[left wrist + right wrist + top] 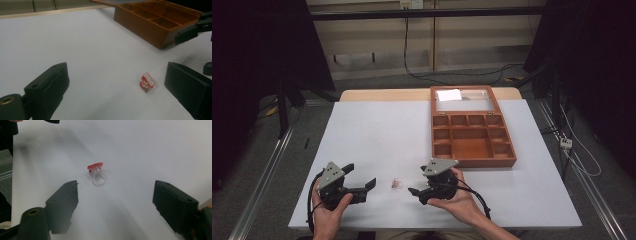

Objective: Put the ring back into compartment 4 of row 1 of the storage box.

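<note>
I see the white counter (377, 135) first, and on it a wooden box (472, 142) with its glass lid swung open, its compartments bare. My left gripper (360, 181) sits well to the left of the box, nearer my edge of the counter, its fingers (47, 87) spread wide with nothing between them. My right gripper (418, 186) rests just in front of the box's near wall, fingers (63, 200) likewise wide apart and holding nothing. The two point toward each other. Between them, apart from both and well short of the box, a small ring (397, 183) with a red cartoon top (147, 82) lies on the counter, its clear band (98, 179) facing my right gripper.
</note>
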Tool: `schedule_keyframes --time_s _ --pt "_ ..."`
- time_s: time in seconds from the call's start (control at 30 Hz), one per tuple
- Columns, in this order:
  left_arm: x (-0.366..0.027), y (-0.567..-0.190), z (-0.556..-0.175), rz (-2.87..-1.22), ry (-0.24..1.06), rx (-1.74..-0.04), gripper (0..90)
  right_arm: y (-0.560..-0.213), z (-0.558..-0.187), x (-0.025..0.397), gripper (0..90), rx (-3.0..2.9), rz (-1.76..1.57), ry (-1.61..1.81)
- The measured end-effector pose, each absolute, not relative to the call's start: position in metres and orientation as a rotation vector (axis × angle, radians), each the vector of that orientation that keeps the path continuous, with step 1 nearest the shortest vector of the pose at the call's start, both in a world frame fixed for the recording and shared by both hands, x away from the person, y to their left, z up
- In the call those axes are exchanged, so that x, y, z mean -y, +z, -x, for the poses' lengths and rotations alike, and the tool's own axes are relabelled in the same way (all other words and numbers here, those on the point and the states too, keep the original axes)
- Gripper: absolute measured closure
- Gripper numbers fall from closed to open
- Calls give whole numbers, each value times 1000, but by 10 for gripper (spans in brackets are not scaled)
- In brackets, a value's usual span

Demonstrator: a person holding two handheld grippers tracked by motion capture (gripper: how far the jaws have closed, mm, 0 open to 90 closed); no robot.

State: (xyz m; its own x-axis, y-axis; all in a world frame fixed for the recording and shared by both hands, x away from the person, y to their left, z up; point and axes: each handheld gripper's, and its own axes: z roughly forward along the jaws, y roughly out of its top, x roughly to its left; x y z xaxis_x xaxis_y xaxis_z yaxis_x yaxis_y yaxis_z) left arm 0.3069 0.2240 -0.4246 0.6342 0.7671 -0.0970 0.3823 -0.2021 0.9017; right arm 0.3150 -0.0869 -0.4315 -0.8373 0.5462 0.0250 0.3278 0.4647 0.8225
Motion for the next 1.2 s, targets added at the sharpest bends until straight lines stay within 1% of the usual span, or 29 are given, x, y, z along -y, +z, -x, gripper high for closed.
schedule_keyframes --time_s 0.03,0.2,0.37,0.43,0.47,0.57,0.8,0.93,1.17,1.2 --pt "-224 -424 -307 -1820 465 -920 56 -432 -316 85 267 -2482 -741 1314" --pt "-223 -425 -308 -1820 461 -922 56 -435 -321 69 303 -2518 -695 1282" --pt "-224 -424 -307 -1816 463 -920 55 -442 -330 54 376 -2550 -676 1238" --pt "-225 -424 -307 -1815 461 -923 55 -444 -333 49 429 -2558 -651 1232" --pt "-225 -424 -307 -1817 462 -922 55 -445 -334 47 442 -2559 -646 1229" --pt "-225 -425 -308 -1814 459 -925 55 -447 -338 39 470 -2575 -627 1217" --pt "-225 -424 -307 -1818 457 -920 55 -450 -342 29 496 -2612 -603 1199" --pt "-225 -424 -307 -1817 458 -918 55 -451 -343 25 531 -2642 -576 1184" --pt "-225 -424 -307 -1819 457 -916 55 -454 -344 22 635 -2678 -589 1160" --pt "-225 -424 -307 -1819 457 -916 56 -454 -344 22 660 -2682 -586 1163"
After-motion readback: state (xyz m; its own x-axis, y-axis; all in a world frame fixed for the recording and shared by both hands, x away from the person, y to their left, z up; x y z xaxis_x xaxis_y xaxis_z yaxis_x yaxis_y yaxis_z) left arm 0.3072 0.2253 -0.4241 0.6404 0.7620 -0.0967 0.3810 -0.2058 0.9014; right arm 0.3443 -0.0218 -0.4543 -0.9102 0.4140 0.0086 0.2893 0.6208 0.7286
